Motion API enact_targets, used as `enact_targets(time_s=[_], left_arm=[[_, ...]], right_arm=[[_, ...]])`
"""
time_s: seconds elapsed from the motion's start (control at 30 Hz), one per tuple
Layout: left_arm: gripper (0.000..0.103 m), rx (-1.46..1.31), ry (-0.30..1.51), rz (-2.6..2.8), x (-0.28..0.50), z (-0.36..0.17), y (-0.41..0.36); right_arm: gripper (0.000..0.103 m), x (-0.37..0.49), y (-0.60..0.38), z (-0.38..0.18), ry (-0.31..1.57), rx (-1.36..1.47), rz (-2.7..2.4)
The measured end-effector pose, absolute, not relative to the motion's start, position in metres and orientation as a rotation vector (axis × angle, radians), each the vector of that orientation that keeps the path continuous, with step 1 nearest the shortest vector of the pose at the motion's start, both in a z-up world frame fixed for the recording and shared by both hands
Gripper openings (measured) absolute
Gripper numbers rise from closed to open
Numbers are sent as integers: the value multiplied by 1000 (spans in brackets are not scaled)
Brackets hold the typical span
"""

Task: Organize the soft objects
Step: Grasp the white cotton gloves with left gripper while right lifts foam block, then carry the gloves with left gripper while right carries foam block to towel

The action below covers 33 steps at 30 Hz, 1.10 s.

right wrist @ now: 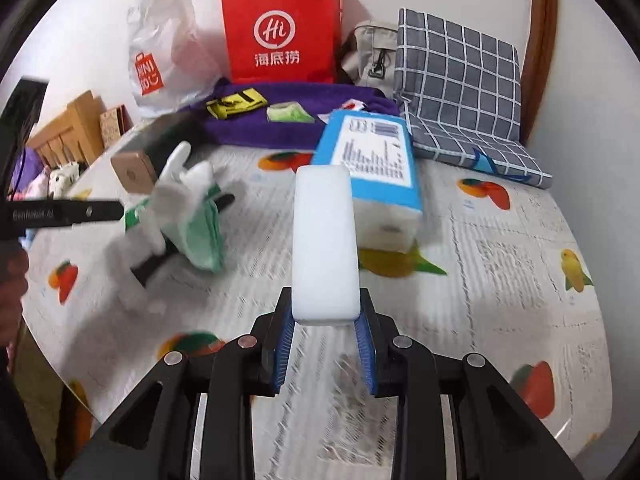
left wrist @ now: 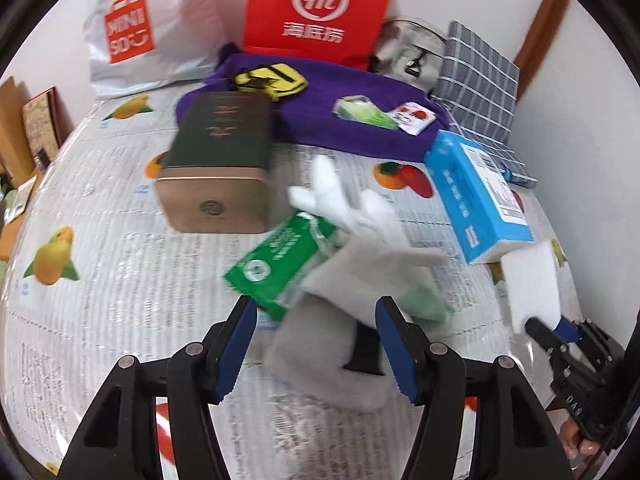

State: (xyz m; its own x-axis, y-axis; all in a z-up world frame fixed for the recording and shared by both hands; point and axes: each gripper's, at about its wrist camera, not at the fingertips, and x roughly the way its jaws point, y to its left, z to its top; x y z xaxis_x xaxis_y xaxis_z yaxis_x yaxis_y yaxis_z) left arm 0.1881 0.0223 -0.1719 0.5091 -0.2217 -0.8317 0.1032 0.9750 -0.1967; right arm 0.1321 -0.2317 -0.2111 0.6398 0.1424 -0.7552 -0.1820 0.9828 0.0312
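Left wrist view: left gripper clamped on green tissue pack with white tissues spilling, above fruit-print tablecloth, gold tin behind; right wrist view: right gripper pinching white sponge block, blue tissue pack beyond.

A red paper bag stands against the wall beside a white plastic shopping bag. A dark tin box lies, perhaps tipped over, on the fruit-print cloth.

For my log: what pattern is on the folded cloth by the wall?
Grey with a white grid check on the folded cloth, clearest in the right wrist view.
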Motion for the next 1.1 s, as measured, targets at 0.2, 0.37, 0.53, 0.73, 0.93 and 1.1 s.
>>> enact_targets(time_s=[0.2,0.37,0.53,0.73,0.93,1.1], left_arm=[[68,-98,1010,-219,195,-171,-1],[69,-52,1033,-216,206,-176,-21],[70,-41,1051,-212,219,-188,-35],[70,-17,1002,-183,227,-197,-43],[53,14,1001,-162,232,-205,-46],[21,-62,991,-190,234,-200,-33]], right_arm=[[30,127,-242,-219,843,-59,191],[67,126,-245,-221,806,-53,186],[69,131,-243,-224,761,-55,170],[67,141,-246,-235,776,-15,169],[46,152,-250,-245,809,15,169],[44,158,-255,-254,827,63,169]])
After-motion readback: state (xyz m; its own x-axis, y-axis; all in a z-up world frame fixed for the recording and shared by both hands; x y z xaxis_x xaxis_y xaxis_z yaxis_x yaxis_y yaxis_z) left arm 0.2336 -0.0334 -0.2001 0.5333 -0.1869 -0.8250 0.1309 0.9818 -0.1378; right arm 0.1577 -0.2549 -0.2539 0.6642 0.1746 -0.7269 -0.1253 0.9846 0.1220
